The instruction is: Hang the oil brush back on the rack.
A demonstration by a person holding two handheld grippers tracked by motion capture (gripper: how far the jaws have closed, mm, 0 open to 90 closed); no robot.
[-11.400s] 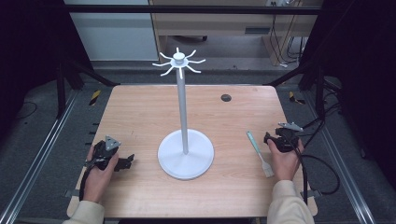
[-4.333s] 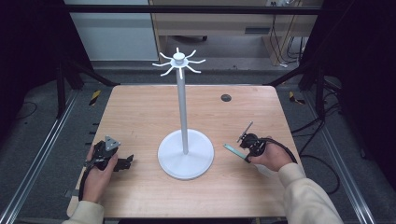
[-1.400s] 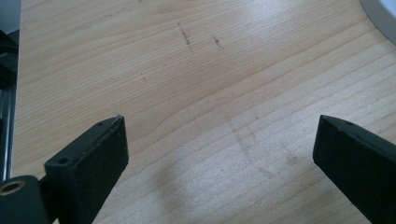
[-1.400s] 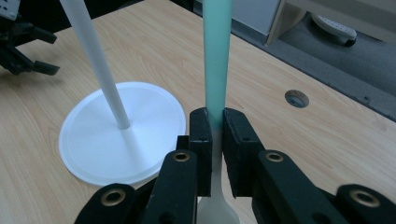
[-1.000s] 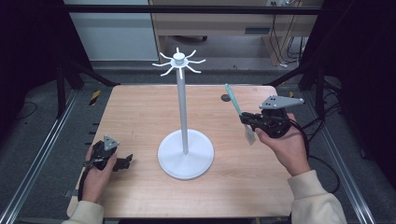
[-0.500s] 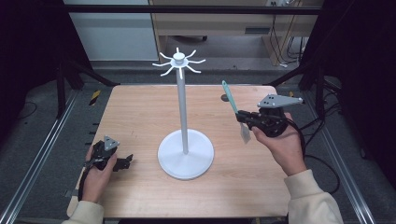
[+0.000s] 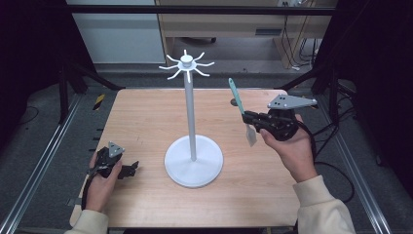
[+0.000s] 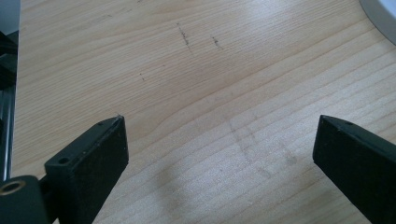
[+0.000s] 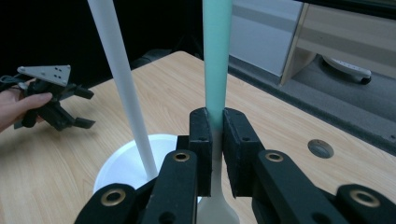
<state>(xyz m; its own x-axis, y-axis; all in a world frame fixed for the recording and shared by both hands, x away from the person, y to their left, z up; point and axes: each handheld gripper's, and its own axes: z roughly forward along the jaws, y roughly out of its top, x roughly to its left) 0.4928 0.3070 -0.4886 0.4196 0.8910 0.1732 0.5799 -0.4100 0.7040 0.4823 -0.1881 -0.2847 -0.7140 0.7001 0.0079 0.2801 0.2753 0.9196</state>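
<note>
A dark grey carpeted floor surrounds the light wooden table; behind stands a pale wooden cabinet, dim-lit.

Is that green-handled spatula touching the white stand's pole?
Apart. The high view shows bare table between the spatula, clamped in the right gripper, and the pole.

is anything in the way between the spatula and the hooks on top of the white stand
Nothing visible. The right claw holds the spatula upright, teal handle up, off the table and to the right of the white stand. Between it and the hooks is open air. The left claw rests far off.
</note>
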